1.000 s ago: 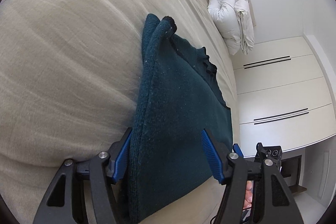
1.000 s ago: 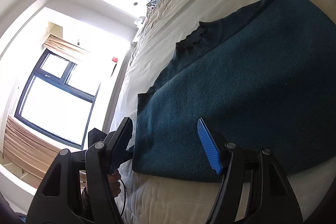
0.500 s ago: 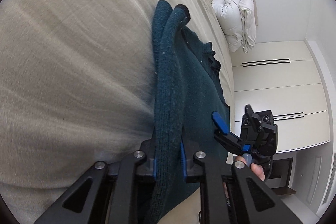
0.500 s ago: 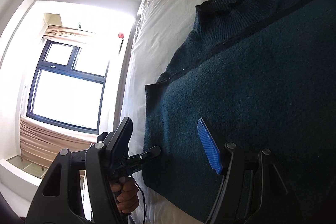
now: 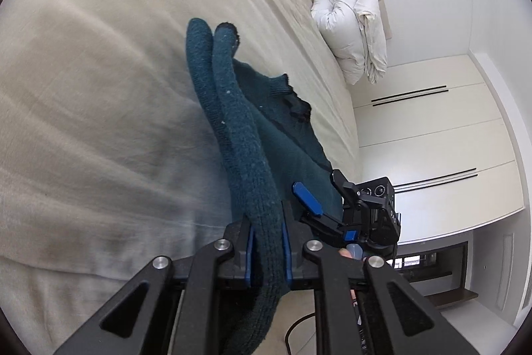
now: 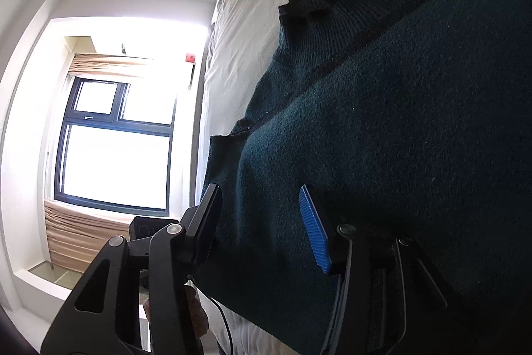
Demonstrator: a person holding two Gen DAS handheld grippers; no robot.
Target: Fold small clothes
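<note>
Left wrist view | left gripper (image 5: 267, 250) clamps sweater (image 5: 246, 155) edge, hem cut off | right gripper (image 6: 262, 232) spread wide over sweater (image 6: 382, 138) | no legible writing

left claw (image 5: 267, 250): jaws clamped tight, a fold pinched between | right claw (image 6: 266, 228): jaws spread wide

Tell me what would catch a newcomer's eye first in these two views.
First, the dark teal sweater on the beige bed, one edge pinched up in the left gripper, whose jaws are shut on it. Close by, the right gripper has its jaws open over the sweater. A bright window glares beyond the bed.
</note>
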